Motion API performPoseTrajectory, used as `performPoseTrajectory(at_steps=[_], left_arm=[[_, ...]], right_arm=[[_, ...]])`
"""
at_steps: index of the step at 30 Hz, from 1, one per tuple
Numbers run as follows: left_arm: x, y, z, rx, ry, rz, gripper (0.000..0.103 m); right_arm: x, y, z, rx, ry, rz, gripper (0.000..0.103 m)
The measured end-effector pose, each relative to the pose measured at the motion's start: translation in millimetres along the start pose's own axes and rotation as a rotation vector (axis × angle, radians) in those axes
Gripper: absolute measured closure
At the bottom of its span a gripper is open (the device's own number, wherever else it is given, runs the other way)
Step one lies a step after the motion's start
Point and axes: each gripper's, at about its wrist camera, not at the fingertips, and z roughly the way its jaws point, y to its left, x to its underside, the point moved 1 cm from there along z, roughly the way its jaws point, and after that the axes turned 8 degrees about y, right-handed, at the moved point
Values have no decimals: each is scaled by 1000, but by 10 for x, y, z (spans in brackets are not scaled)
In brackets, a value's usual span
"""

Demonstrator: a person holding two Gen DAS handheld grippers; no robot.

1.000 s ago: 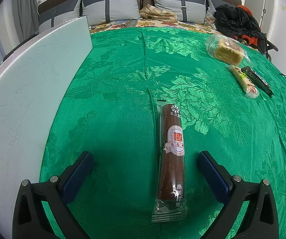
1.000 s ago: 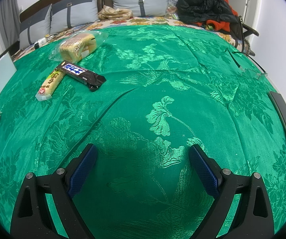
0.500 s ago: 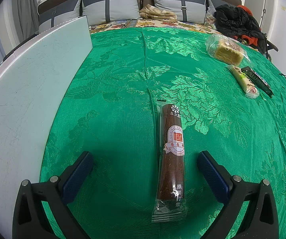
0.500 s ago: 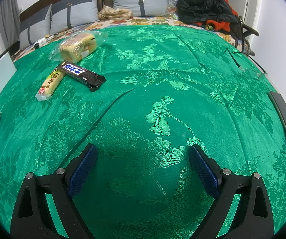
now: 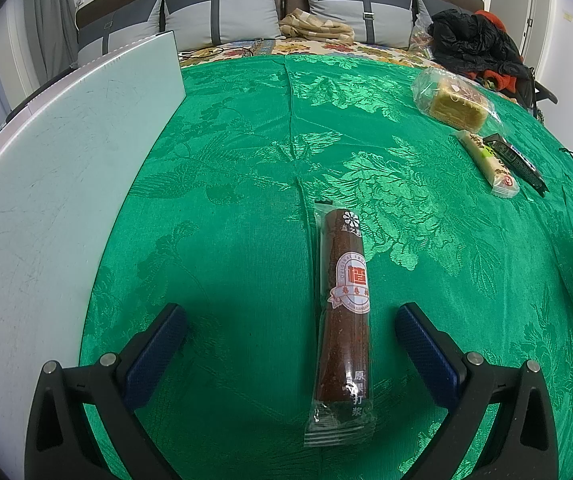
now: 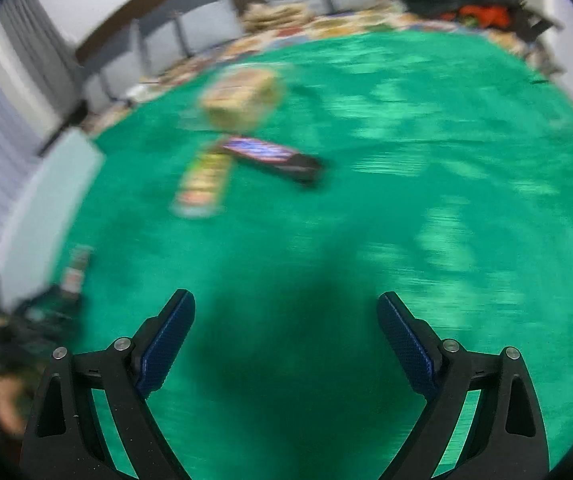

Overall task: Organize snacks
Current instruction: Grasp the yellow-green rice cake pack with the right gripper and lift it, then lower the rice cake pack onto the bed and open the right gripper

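Left gripper (image 5: 290, 318) spread wide, blue-padded fingers (image 5: 154, 354) low in frame, nothing pinched. Left wrist view: dark red fruit roll in clear wrapper (image 5: 342, 320) lies lengthwise on green brocade cloth (image 5: 226, 168), between the fingers but nearer the right one, touching neither. White board (image 5: 46, 180) fills left side of frame, on the cloth edge. Upper right: bagged sliced cake (image 5: 452, 98); just below it a pale yellow wrapped bar (image 5: 486, 162) with a black bar (image 5: 516, 160) right beside it, contact unclear. Grey pillows (image 5: 222, 12) along top, black and red clothing pile (image 5: 474, 42) top right.

Right wrist view, heavily motion-blurred: right gripper (image 6: 286, 314) also spread wide, fingers (image 6: 168, 342) at bottom, empty, over bare green cloth (image 6: 426, 160). Upper centre: bagged cake (image 6: 242, 98); below it black bar with blue label (image 6: 272, 156) angled right, yellow bar (image 6: 204, 184) to its left, near ends meeting. Fruit roll (image 6: 74, 270) smeared at left edge, next to the white board (image 6: 46, 200); dark blurred shape at lower left, too smeared to tell.
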Motion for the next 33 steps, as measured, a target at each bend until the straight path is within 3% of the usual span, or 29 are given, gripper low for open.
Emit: performPoseTrajectory(at_steps=[2,5,11,12,13,14,15,18,20,23,28,33], left_arm=[[-1,2,-1,0,0,0,0],[-3,-2,1,0,0,0,0],[-2,1,-2,0,0,0,0],[-3,-1,-1,0,0,0,0],[-1,2,-3,0,0,0,0],[-2,1,-3,0,0,0,0],[-3,-1,-1,0,0,0,0],[-1,2,-3,0,0,0,0],[-2,1,-2,0,0,0,0],[-2,2,-2,0,0,0,0],[-2,4,-3,0,0,0,0],[-2,4,-3,0,0,0,0]], right_arm=[[-159,253,178,-53,46,-1,9],[-416,494,435,-36,67,-5,9],[-864,745,868,135,65,0,12],[-895,782,910,174,60,-12,21],[-902,827,926,224,48,-31,55],[-889,865,917,260,36,-53,72],[-869,892,906,278,36,-71,72],[-682,916,804,188,52,-116,72],[-422,907,681,116,79,-162,72],[76,800,409,74,102,-239,72],[609,374,5,183,51,-338,72],[649,-202,-241,297,-9,-236,72]])
